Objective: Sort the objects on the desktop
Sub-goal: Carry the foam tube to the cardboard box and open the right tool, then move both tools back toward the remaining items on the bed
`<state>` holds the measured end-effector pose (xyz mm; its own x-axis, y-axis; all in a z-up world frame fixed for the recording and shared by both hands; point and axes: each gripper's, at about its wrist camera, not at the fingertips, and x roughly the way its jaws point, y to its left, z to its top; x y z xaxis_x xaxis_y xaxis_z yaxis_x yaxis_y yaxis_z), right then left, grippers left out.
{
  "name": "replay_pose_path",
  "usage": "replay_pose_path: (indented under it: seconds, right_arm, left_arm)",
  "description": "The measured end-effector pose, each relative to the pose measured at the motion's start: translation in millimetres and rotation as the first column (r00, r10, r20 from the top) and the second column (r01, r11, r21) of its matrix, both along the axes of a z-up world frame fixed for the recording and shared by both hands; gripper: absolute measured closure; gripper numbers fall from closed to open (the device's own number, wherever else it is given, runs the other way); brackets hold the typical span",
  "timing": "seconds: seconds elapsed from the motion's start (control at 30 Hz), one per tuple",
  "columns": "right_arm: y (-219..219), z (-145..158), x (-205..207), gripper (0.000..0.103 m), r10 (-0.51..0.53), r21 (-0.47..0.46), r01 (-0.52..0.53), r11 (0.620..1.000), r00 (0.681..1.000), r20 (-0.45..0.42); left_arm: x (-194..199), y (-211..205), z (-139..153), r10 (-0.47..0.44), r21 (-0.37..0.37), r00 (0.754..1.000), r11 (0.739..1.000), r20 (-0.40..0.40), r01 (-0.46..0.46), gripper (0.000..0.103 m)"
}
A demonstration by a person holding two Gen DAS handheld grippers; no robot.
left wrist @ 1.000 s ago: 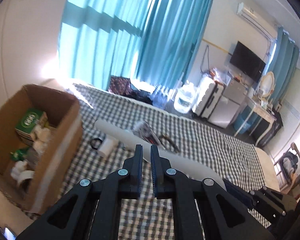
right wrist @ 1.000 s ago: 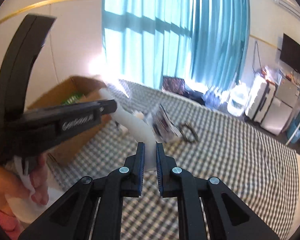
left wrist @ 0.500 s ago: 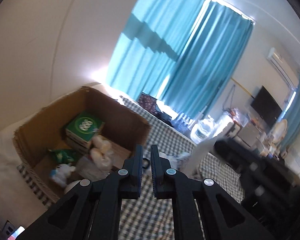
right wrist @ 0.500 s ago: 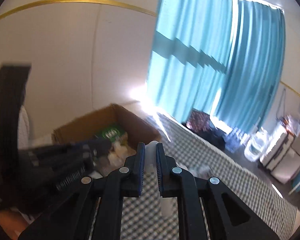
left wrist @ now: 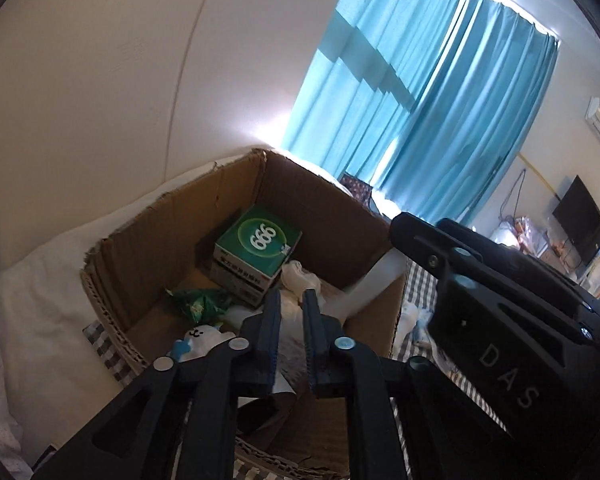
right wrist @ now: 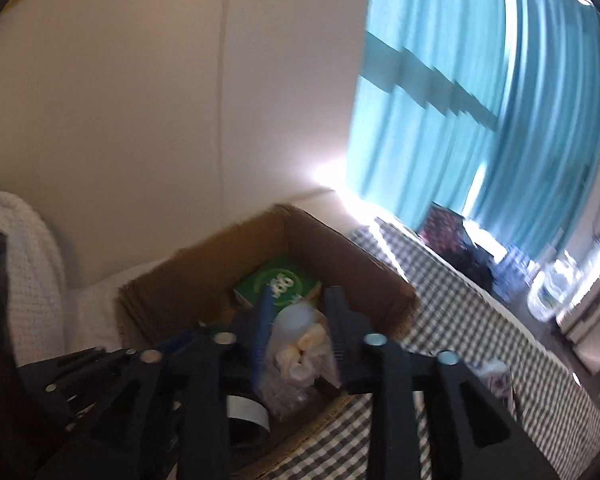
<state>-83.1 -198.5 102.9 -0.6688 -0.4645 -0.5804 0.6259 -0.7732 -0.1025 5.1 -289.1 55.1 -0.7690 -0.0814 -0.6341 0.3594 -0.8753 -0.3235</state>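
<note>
An open cardboard box point(left wrist: 172, 208) holds a green "999" carton point(left wrist: 260, 248), a green packet point(left wrist: 196, 304) and a white plush toy point(left wrist: 204, 338). A long white tube point(left wrist: 374, 280) leans over the box's right wall, its lower end inside. My left gripper point(left wrist: 292, 294) hangs over the box, its jaws opening, the pads pressing nothing. My right gripper point(right wrist: 299, 292) is also above the box point(right wrist: 340, 248), jaws opening, with the tube's pale end point(right wrist: 296, 316) loose between them. The right tool's black frame point(left wrist: 500, 304) fills the right of the left wrist view.
A clear bag of beige pieces point(right wrist: 300, 352) and a tape roll point(right wrist: 246, 412) lie in the box. The box stands on a checked cloth point(right wrist: 480, 340), with a white blanket point(right wrist: 20, 260) to its left and the wall behind. Blue curtains point(right wrist: 480, 100) hang to the right.
Both grippers swung left from the checked cloth to above the box, bringing the white tube along. Their jaws were shut and now stand apart. The tube rests against the box wall.
</note>
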Motion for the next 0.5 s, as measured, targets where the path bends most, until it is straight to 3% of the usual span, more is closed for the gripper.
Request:
replay_pose_path:
  seconds: [0.03,0.07,0.13,0.3,0.5]
  right_arm:
    - [7,-2,0,0.046,-0.033,-0.009,0.033,0.999,0.999,-0.014]
    - [16,0,1,0.028,-0.056,-0.021,0.055,0.998,0.998,-0.03]
    - [37,4,3,0.022,-0.116,-0.046,0.113,0.993,0.99,-0.075]
    - [107,12,4,0.022,-0.247,-0.025,0.246,0.969,0.963,-0.109]
    - [222,15,13,0.014,-0.434,-0.102,0.426,0.899,0.898,-0.07]
  left_arm:
    - [-2,7,-1,-0.003,-0.019,1.0,1.0,0.015,0.003,0.02]
    - [-2,13,-2,-0.006,-0.039,1.0,0.999,0.022,0.007,0.013]
    - [-3,24,-2,-0.02,-0.063,1.0,0.998,0.011,0.021,0.011]
    - [-9,63,5,-0.074,-0.111,0.997,0.991,0.037,0.077,0.006]
    - [-11,127,19,-0.154,-0.175,0.988,0.972,0.024,0.156,0.0]
